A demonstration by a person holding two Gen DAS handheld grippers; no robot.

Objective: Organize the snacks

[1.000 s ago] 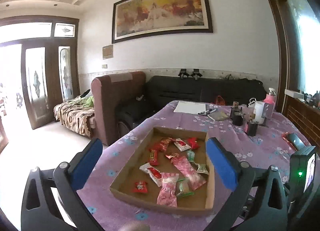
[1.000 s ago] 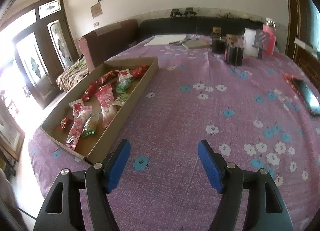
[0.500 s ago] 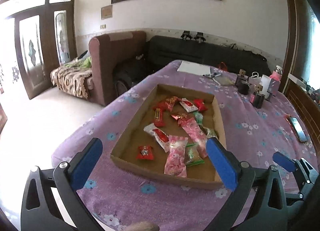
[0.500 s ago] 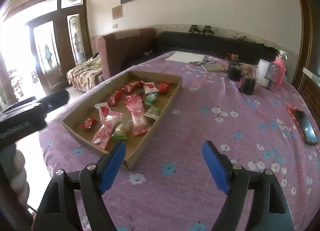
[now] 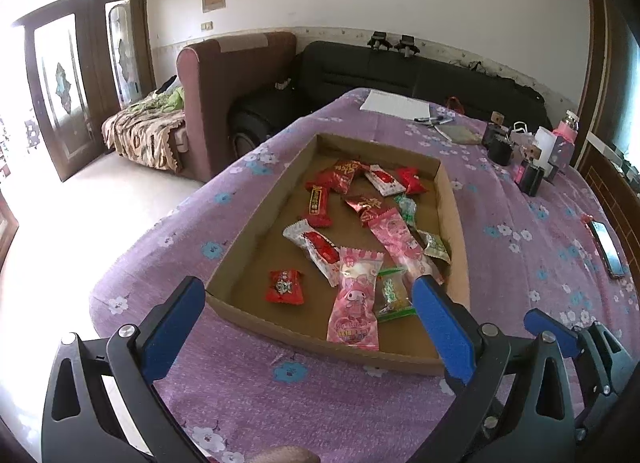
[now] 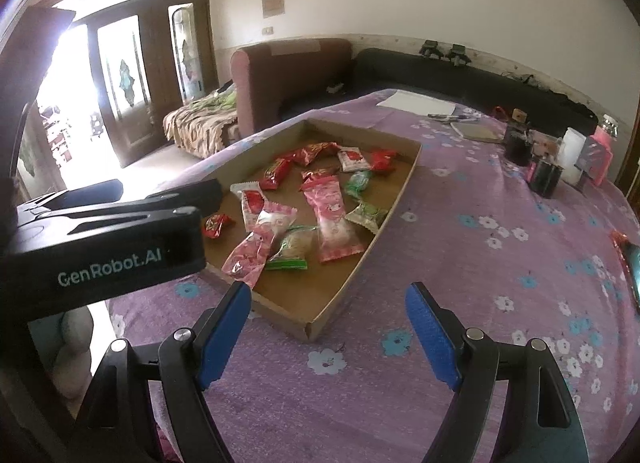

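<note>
A shallow cardboard tray [image 5: 256, 219] lies on the purple flowered tablecloth and holds several wrapped snacks: red packets [image 5: 285, 286], pink packets [image 5: 354, 305] and green packets [image 5: 392, 295]. The tray also shows in the right wrist view [image 6: 400, 191]. My left gripper [image 5: 308, 327] is open and empty, just before the tray's near edge. My right gripper [image 6: 330, 333] is open and empty, above the cloth at the tray's near right corner. The left gripper's body [image 6: 100, 239] shows at the left of the right wrist view.
At the table's far right stand dark cups [image 5: 500, 147], a white container [image 5: 546, 143] and a pink bottle [image 5: 566, 131]. A paper sheet [image 5: 394, 105] and notebook lie at the far end. A phone [image 5: 608, 249] lies at the right edge. Sofas stand behind.
Both grippers have drawn back and risen, tilting down toward the tray. The left gripper has come into the right wrist view at the left. Both stay open.
</note>
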